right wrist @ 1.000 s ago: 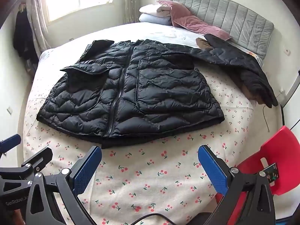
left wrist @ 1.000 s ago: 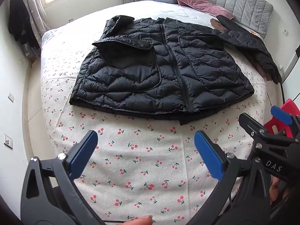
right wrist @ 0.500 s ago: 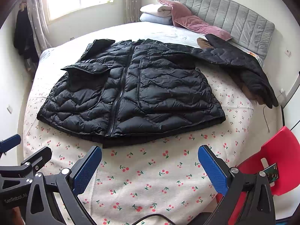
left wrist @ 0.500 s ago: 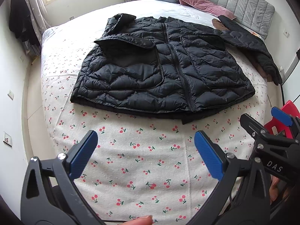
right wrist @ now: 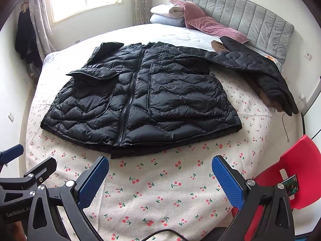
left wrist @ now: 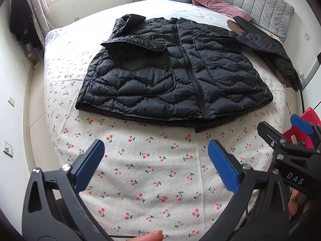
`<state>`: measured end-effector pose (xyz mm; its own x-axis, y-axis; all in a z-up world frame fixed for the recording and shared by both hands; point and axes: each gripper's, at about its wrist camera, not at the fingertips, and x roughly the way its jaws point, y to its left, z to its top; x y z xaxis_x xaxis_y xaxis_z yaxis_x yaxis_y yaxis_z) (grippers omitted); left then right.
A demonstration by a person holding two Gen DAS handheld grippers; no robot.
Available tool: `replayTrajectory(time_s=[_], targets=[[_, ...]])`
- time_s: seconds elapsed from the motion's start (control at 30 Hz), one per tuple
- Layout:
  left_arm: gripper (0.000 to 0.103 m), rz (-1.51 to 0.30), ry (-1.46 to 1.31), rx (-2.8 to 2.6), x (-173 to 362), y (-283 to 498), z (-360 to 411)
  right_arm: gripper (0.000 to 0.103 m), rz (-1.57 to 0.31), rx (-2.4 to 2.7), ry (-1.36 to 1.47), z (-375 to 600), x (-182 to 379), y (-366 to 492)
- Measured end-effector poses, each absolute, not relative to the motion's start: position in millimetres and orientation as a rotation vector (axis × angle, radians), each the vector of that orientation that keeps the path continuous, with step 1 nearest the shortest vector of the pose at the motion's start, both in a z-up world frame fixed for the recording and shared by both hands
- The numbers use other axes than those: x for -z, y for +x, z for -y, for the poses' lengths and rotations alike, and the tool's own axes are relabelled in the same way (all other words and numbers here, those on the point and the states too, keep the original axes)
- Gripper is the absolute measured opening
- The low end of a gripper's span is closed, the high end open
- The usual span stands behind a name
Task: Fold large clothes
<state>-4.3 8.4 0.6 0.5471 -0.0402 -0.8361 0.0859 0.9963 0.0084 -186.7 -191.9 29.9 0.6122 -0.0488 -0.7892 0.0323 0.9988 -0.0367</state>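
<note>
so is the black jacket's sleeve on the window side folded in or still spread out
Folded in: that sleeve lies across the black puffer jacket, while the other sleeve stretches out toward the headboard.

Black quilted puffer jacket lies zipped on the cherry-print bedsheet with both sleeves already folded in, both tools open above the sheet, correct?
Not quite: only one sleeve is folded in. The black quilted puffer jacket has its other sleeve stretched toward the headboard, as the right wrist view shows. The rest stands.

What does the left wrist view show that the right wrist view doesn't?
Only the left wrist view: a fingertip at the bottom edge, and the right gripper's "DAS" marking. Only the right wrist view: the bright window and a green circuit board on the red chair. Both show the black quilted jacket flat, zipped, one sleeve outstretched, on the cherry-print bedspread, fingers open.
</note>
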Motion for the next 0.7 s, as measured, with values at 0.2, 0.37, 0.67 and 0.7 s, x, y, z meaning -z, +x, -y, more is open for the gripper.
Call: replayTrajectory(time_s=[0.2, 0.37, 0.67, 0.7], targets=[[0.102, -0.989, 0.049, 0.075, 0.2, -4.8, -9.4, 0.103, -0.907, 0.051, -0.02, 190.9, -32.0, -187.4], [0.102, -0.99, 0.049, 0.075, 0.7, -5.2, -9.8, 0.103, -0.907, 0.05, -0.019, 191.4, -32.4, -188.0], [0.102, -0.99, 0.047, 0.074, 1.6, -6.0, -11.2, 0.103, -0.907, 0.048, -0.018, 190.9, -33.3, -187.3], [0.102, -0.99, 0.046, 0.074, 1.1, -5.5, -11.2, 0.103, -0.907, 0.049, -0.018, 190.9, -33.3, -187.4]])
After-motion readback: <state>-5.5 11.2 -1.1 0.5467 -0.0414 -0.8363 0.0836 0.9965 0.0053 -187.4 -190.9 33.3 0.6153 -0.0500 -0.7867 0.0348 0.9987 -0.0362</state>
